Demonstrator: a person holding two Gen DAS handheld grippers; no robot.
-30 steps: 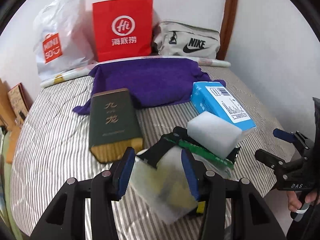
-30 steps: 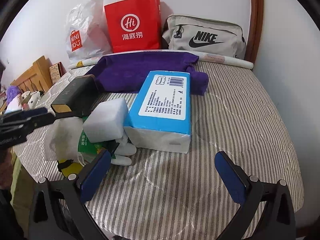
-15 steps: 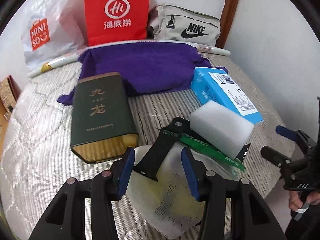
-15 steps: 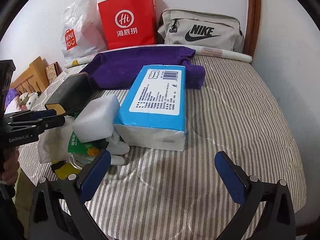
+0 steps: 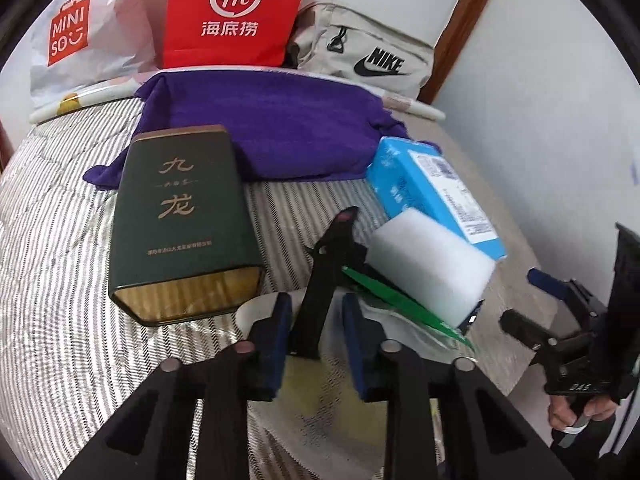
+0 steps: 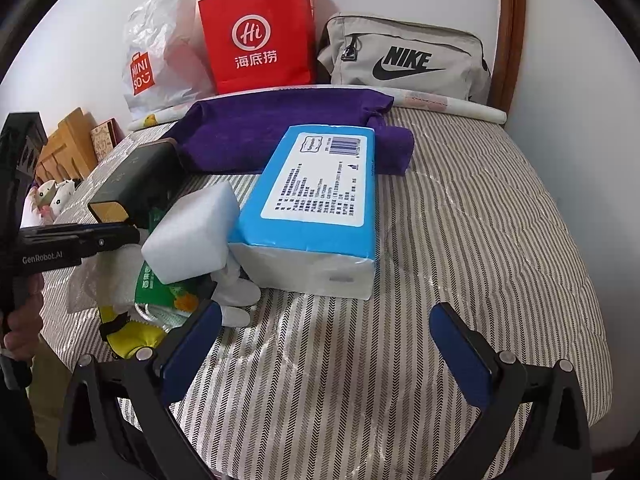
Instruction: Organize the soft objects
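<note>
A white foam block (image 5: 430, 270) (image 6: 188, 236) lies on a pile of small items beside a blue tissue pack (image 5: 434, 190) (image 6: 320, 204). A purple towel (image 5: 260, 128) (image 6: 280, 128) is spread behind them. My left gripper (image 5: 316, 340) is shut on a translucent plastic bag (image 5: 320, 408) with something yellow in it, low over the bed's near edge; a black strap (image 5: 324, 280) runs between its fingers. In the right wrist view the left gripper (image 6: 120, 236) sits at the left by the pile. My right gripper (image 6: 326, 344) is open and empty, in front of the tissue pack.
A dark green tin box (image 5: 180, 220) (image 6: 136, 184) lies left of the pile. A red paper bag (image 6: 256, 36), a white Miniso bag (image 6: 160, 56) and a grey Nike bag (image 6: 404, 60) stand against the far wall. The striped bed (image 6: 480, 240) ends near the right wall.
My left gripper has moved forward and lower with the plastic bag, which now hangs below the fingers. The right gripper has barely moved and stays open.
</note>
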